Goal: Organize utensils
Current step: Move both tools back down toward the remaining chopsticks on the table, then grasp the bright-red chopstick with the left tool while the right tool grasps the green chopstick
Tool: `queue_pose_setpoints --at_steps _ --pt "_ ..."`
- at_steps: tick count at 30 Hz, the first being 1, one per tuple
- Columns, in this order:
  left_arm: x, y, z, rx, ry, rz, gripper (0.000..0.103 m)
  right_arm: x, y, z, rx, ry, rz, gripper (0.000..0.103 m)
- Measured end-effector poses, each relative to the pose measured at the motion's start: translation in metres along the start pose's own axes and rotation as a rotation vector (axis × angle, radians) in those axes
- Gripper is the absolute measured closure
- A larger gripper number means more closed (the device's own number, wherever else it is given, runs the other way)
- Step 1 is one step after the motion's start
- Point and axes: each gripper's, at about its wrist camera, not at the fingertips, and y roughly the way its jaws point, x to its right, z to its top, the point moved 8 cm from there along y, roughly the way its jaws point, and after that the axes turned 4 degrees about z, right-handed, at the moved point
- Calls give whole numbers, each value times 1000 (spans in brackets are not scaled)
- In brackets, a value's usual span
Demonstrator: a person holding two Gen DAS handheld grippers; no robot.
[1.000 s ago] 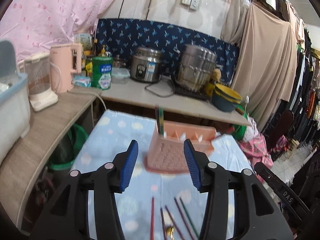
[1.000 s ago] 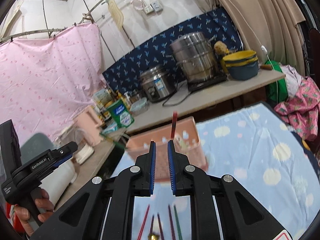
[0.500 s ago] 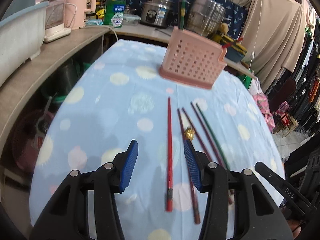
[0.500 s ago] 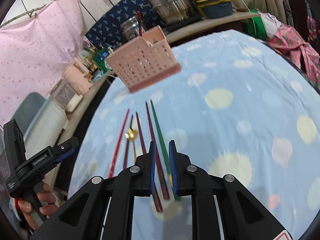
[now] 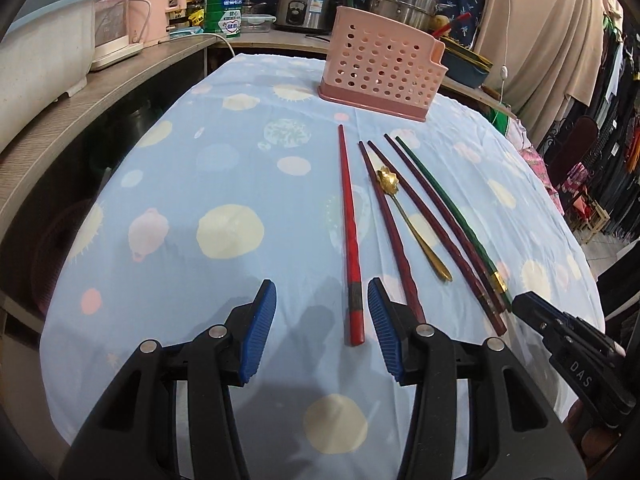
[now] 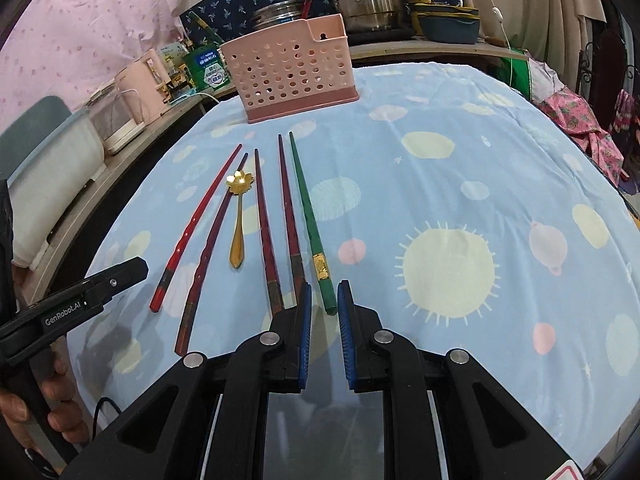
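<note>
A worktop (image 5: pixel 224 168) covered by a pale blue cloth with round prints is seen from both wrist views. A pink perforated utensil basket (image 5: pixel 380 68) is set near its far edge, with a green chopstick and a red one standing in it. In front of the basket, five chopsticks and a gold spoon (image 5: pixel 412 220) are laid side by side, pointing toward the far edge: a red chopstick (image 5: pixel 349 220) farthest left, three dark maroon chopsticks (image 5: pixel 390 224), and a green chopstick (image 6: pixel 310 220) farthest right, with the spoon among the maroon ones.

The left hand-held gripper (image 5: pixel 322 328) is held moderately wide near the near edge, with the thick end of the red chopstick between its blue pads, untouched. The right hand-held gripper (image 6: pixel 322 330) is held narrow, almost closed, nothing gripped; the green chopstick's thick end lies at the gap between its fingertips.
</note>
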Motion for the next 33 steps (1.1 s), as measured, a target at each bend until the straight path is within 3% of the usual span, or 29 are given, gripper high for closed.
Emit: queue_pose_setpoints --at_steps 8,26,33 --pt "0 9 -9 -19 2 6 58 5 9 -4 -16 18 -4 87" --pt "5 16 -10 29 55 53 59 5 15 -1 8 -7 -23 88" --pt "3 16 -9 35 53 59 71 5 16 0 14 -34 -35 91"
